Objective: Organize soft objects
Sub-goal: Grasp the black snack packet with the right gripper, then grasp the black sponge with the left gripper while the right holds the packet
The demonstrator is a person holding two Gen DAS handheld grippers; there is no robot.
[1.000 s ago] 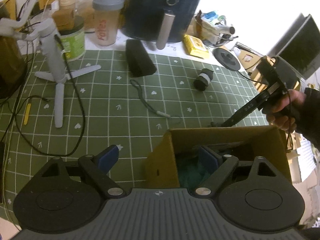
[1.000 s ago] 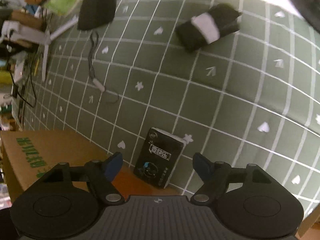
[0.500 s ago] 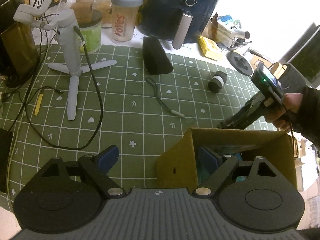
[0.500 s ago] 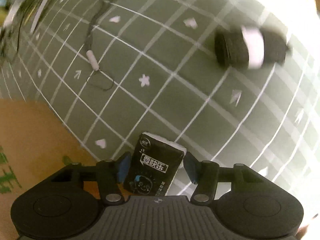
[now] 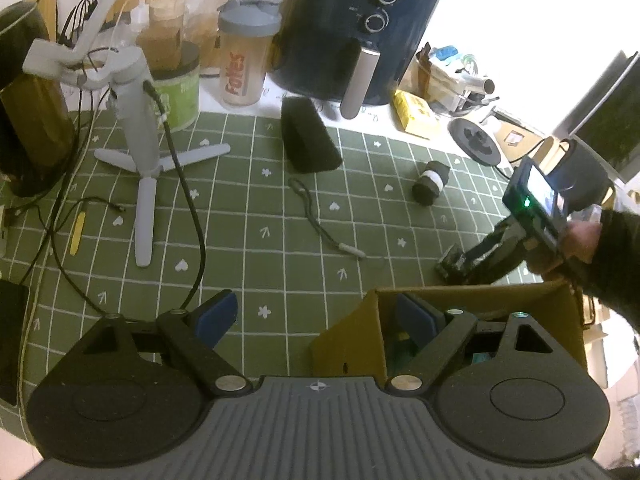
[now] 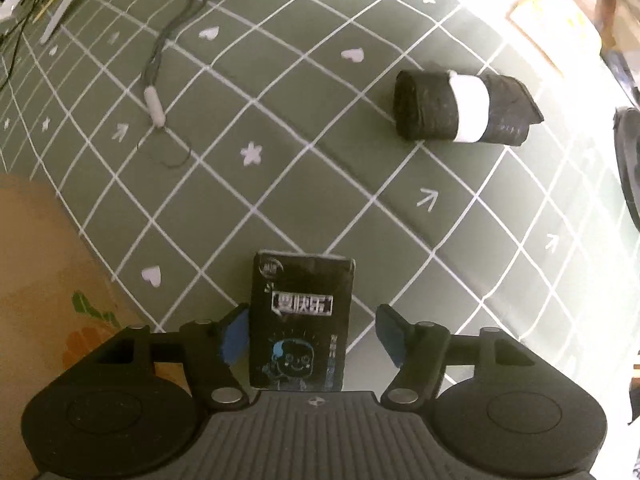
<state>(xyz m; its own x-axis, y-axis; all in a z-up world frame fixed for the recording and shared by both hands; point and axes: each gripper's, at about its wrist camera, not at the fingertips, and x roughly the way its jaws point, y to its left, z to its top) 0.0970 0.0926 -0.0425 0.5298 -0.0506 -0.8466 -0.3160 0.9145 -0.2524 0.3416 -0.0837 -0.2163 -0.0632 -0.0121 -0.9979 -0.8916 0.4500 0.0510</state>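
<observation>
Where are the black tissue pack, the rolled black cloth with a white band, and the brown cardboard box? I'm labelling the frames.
black tissue pack (image 6: 301, 320), right wrist view, printed front face.
rolled black cloth with a white band (image 6: 468, 107), right wrist view, white band.
brown cardboard box (image 5: 362, 336), left wrist view, outer left wall.

Dim indoor light; blown-out glare upper right in left view, probably a window. Fisheye bends edges; corners blur.
</observation>
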